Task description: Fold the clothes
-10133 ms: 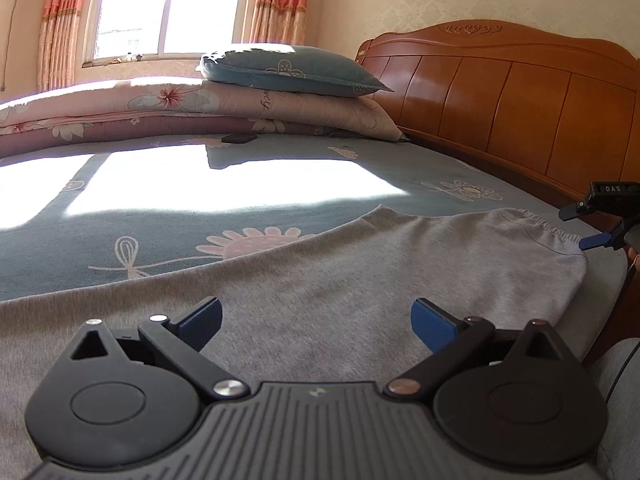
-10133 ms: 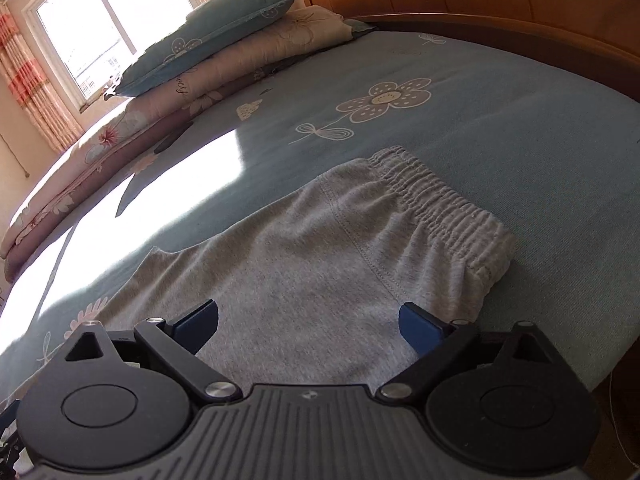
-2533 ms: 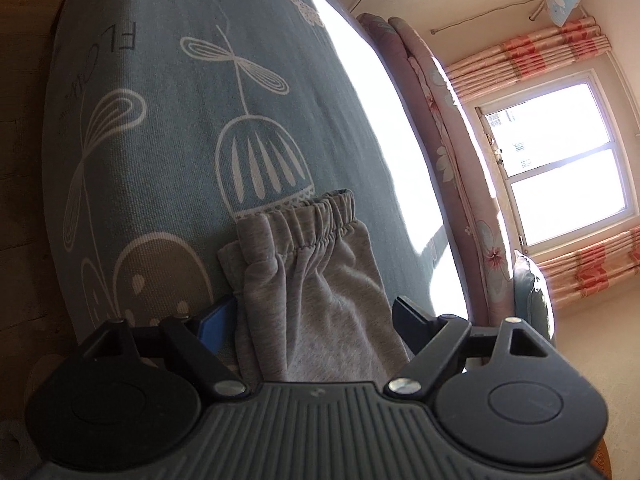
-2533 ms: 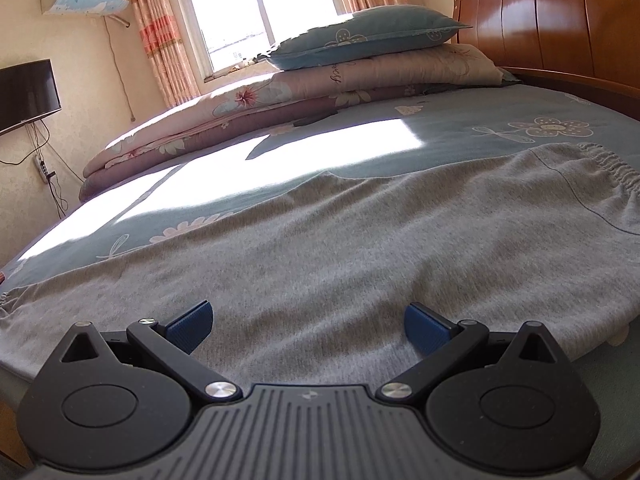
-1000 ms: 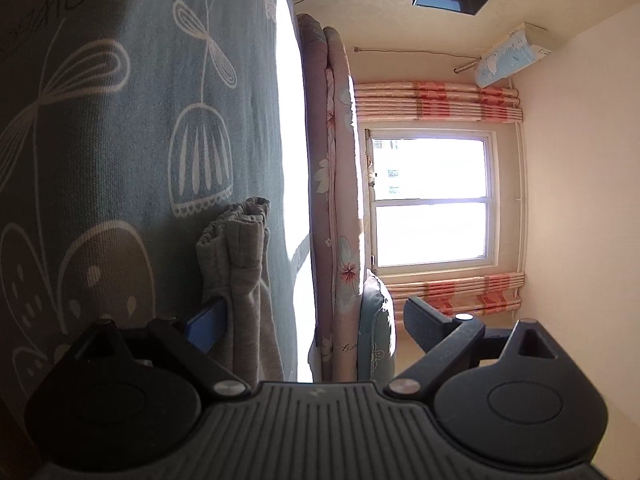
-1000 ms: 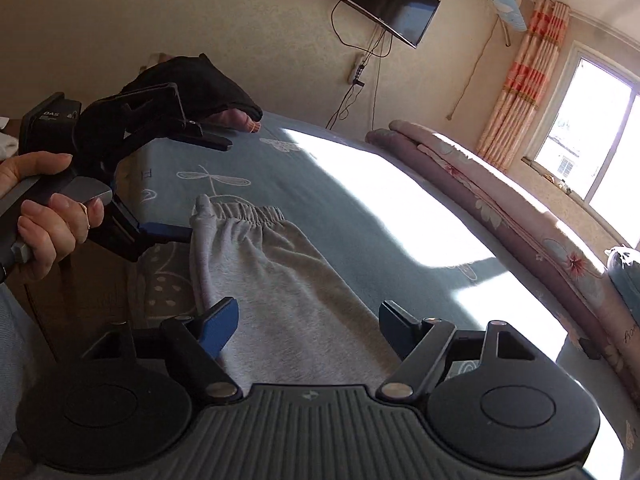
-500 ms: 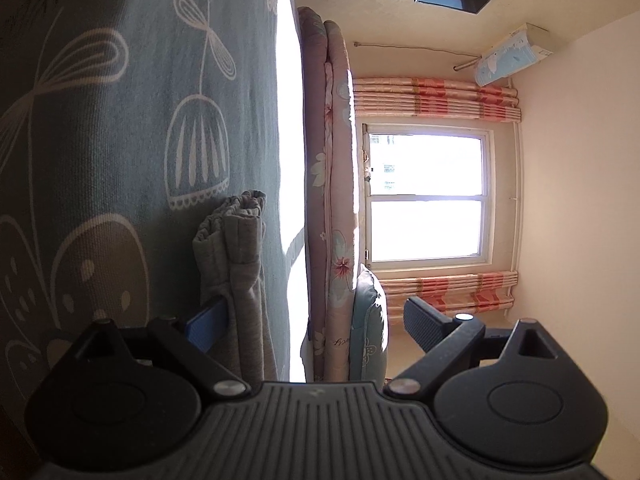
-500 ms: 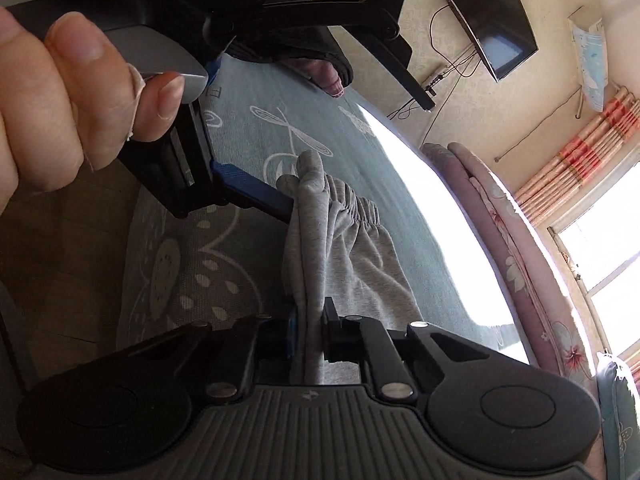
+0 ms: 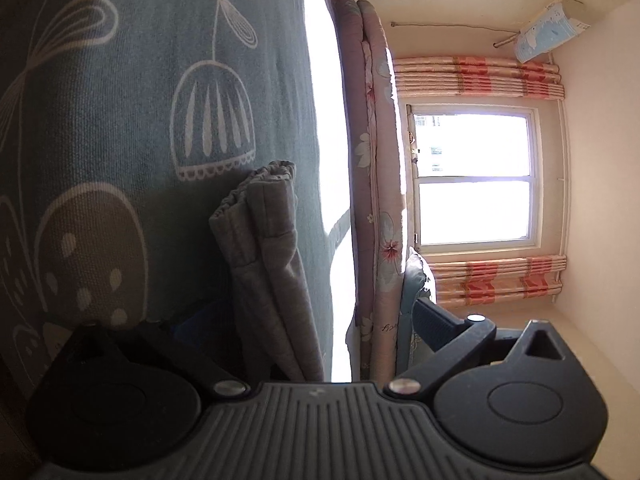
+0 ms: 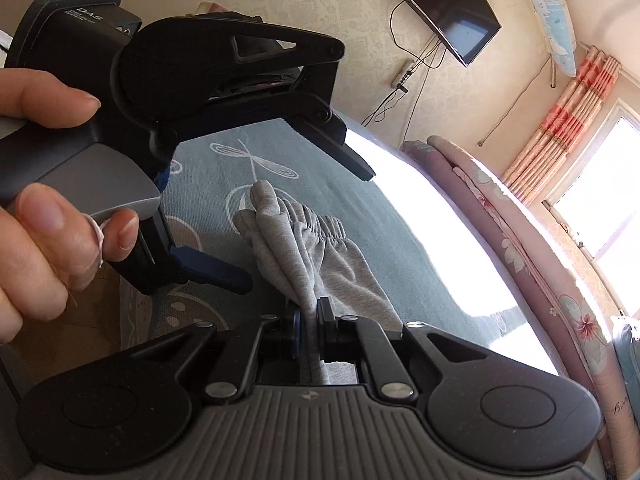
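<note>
The right gripper (image 10: pixel 307 322) clamps a bunched fold of the grey trousers (image 10: pixel 296 252) on the bed (image 10: pixel 400 216). The left gripper (image 10: pixel 296 224) is opening, its fingers (image 10: pixel 212 270) spread around the waistband without pressing it.

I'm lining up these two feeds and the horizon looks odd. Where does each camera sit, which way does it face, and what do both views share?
Left wrist: rolled sideways behind the left gripper, whose jaws are opening around the grey sweatpants; it faces the window.
Right wrist: behind the right gripper, clamped on the sweatpants; it faces the wall TV, with the person's left hand in view.
Shared: sweatpants, blue floral bedsheet, rolled quilts, curtains.
</note>
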A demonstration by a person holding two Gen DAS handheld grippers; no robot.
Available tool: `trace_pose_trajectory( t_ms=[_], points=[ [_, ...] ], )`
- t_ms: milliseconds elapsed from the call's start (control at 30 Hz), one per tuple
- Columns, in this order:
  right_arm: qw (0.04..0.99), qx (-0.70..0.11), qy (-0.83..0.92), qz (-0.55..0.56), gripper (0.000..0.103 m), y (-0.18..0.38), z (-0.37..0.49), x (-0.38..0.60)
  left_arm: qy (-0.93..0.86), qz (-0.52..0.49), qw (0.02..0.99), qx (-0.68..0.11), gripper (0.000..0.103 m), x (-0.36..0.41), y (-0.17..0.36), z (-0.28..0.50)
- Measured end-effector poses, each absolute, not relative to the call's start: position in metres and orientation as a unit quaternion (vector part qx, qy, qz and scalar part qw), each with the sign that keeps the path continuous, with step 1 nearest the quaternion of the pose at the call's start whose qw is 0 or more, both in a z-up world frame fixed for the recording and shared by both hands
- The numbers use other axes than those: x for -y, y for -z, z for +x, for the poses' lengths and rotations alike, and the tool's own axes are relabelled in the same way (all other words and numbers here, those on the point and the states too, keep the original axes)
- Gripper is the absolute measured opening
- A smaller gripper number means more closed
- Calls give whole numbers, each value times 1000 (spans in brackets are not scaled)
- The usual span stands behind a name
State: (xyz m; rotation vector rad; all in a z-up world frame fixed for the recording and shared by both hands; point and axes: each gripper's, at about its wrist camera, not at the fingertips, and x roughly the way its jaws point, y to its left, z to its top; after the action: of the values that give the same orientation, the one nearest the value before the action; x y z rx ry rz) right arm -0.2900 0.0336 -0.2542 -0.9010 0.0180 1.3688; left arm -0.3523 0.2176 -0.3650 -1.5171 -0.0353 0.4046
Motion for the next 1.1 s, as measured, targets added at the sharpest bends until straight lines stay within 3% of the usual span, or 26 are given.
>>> trace_pose_trajectory(
  t_ms=[100,200,267,467,500,533,600,733,800,867,1000,1100],
  points=[
    [682,-4,-612,-401,9,253,-294,-31,-191,-648,736,41,101,-209,345,-363],
    [684,3,-612,-398,9,252,-295,-26,-218,-633,743,10,101,-215,341,-363],
    [686,2,-612,-395,9,250,-295,-25,-212,-668,713,-20,92,-220,357,-360],
    [692,-4,-615,-379,10,243,-295,-22,-209,-658,722,-29,89,-225,352,-344],
    [692,-4,-615,-379,10,243,-295,-22,-214,-657,722,-36,85,-227,352,-339],
    [692,-2,-615,-378,10,243,-295,-21,-218,-655,722,-42,75,-230,352,-334],
    [692,-1,-616,-378,10,243,-295,-20,-226,-649,725,-47,72,-234,353,-329],
    [691,-6,-616,-379,11,246,-294,-21,-227,-651,723,-55,51,-233,359,-330],
    [688,-13,-619,-379,19,248,-294,-20,-227,-650,723,-57,44,-234,363,-333],
    [683,-20,-624,-380,39,248,-294,-12,-221,-654,721,-53,39,-234,366,-337],
    [677,-29,-627,-383,46,246,-287,21,-226,-637,734,-68,29,-234,365,-338],
    [692,-48,-616,-374,60,240,-269,60,-235,-625,740,-77,27,-232,364,-338]
  ],
)
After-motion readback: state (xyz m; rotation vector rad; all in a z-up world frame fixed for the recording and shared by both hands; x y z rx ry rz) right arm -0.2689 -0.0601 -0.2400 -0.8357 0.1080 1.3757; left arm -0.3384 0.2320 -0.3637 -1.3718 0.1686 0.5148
